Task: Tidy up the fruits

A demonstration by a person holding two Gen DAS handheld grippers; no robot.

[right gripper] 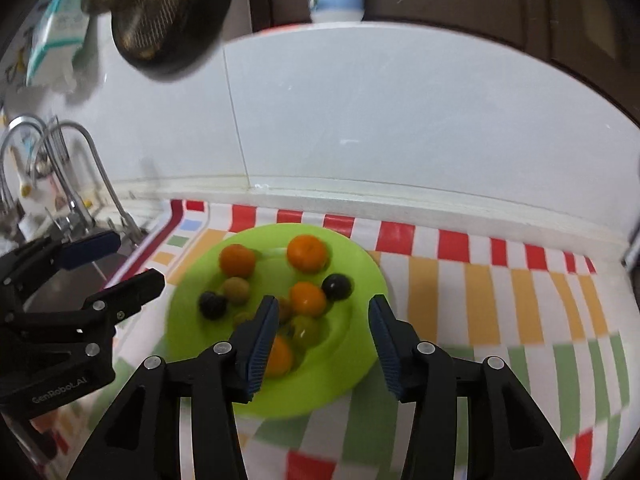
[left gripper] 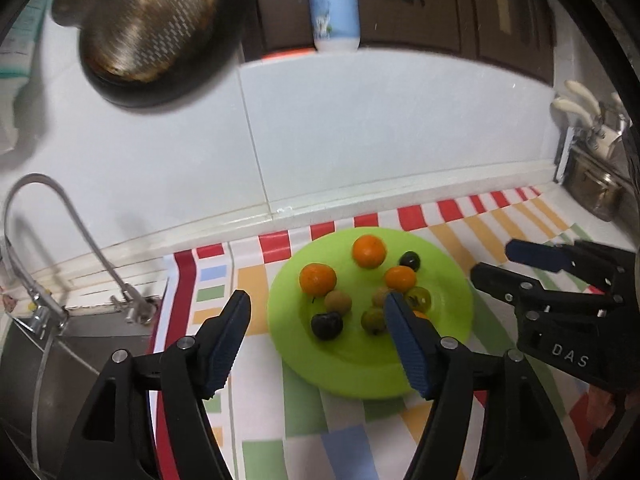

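A lime green plate lies on the checked cloth and holds several fruits: oranges, dark plums and small brownish-green fruits. It also shows in the right wrist view, with oranges and plums. My left gripper is open and empty above the plate's near left part. My right gripper is open and empty above the plate's right half; it shows at the right in the left wrist view.
A sink with a curved tap lies left of the cloth. A dark pan hangs on the tiled wall. A blue-white bottle stands on the ledge. A knife rack stands at the far right.
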